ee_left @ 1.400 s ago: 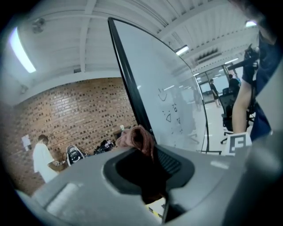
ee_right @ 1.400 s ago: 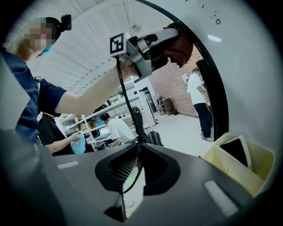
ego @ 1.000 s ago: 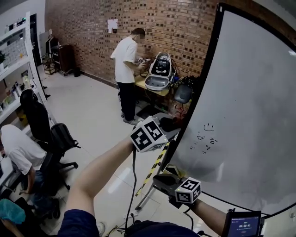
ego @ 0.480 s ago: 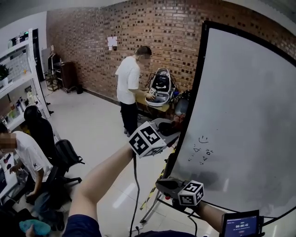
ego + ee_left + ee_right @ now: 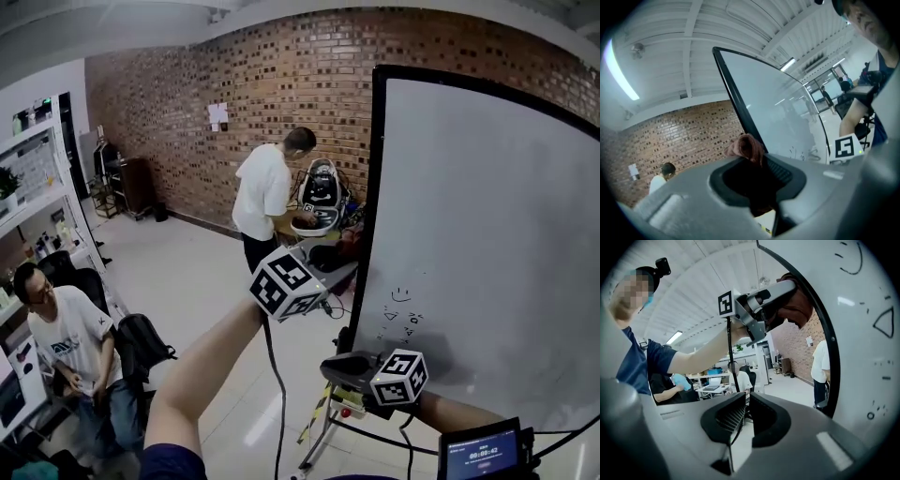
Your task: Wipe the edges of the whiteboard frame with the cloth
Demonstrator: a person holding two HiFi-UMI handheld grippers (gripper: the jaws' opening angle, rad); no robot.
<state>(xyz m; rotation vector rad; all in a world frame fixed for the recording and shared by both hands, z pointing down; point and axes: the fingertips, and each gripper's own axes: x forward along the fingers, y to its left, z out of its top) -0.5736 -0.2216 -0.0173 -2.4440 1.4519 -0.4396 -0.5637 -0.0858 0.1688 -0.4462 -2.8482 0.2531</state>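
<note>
Both grippers have climbed beside the whiteboard frame [image 5: 372,187]. Our left gripper [image 5: 754,161] pinches the cloth [image 5: 746,146] against its left edge; our right gripper [image 5: 745,414] hangs lower, narrowly parted, empty. We should press steadily, sliding upward.

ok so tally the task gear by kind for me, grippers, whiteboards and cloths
grippers: 2, the left gripper and the right gripper
whiteboards: 1, the whiteboard
cloths: 1, the cloth in the left gripper's jaws
total: 4
</note>
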